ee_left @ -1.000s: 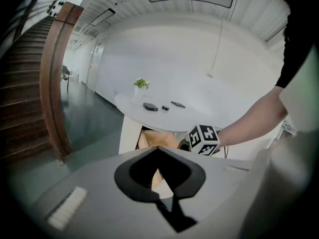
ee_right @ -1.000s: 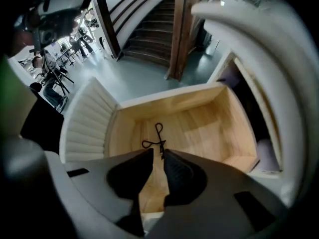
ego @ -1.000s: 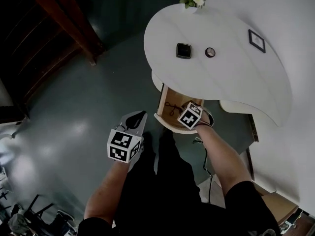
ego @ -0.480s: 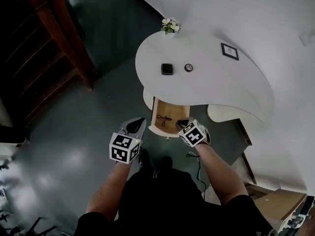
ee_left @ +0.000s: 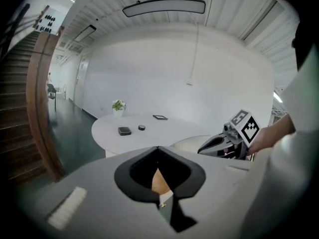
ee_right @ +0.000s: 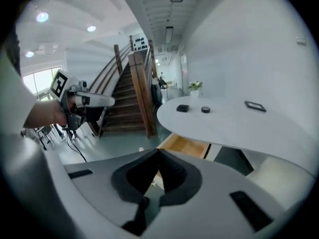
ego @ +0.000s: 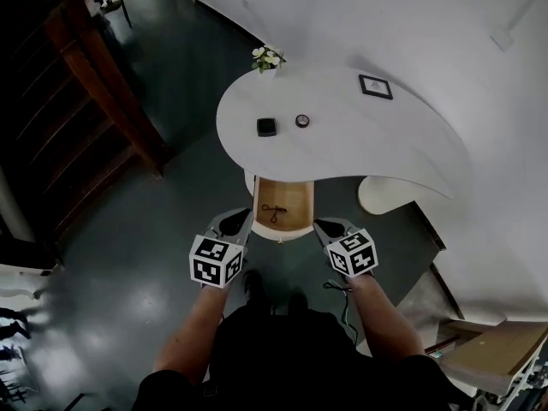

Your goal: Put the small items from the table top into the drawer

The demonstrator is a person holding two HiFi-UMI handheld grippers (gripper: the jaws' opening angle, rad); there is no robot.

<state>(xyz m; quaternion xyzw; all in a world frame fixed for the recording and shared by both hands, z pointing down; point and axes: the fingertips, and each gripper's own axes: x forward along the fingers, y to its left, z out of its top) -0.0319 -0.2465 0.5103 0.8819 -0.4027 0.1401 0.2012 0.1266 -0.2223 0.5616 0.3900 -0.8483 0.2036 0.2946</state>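
The drawer (ego: 283,202) is open, black box (ego: 266,127) and round thing (ego: 301,121) wait on the table (ego: 364,139), left tool (ego: 237,222) and right tool (ego: 330,227) closed, empty.

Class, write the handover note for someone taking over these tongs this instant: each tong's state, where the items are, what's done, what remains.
Both shut and empty: left tongs, right tongs, held short of the open drawer.
On the table: black square item, small round item, picture frame, flower pot.
Done: drawer open, one thin dark item inside.
To do: move the square and round items into the drawer.
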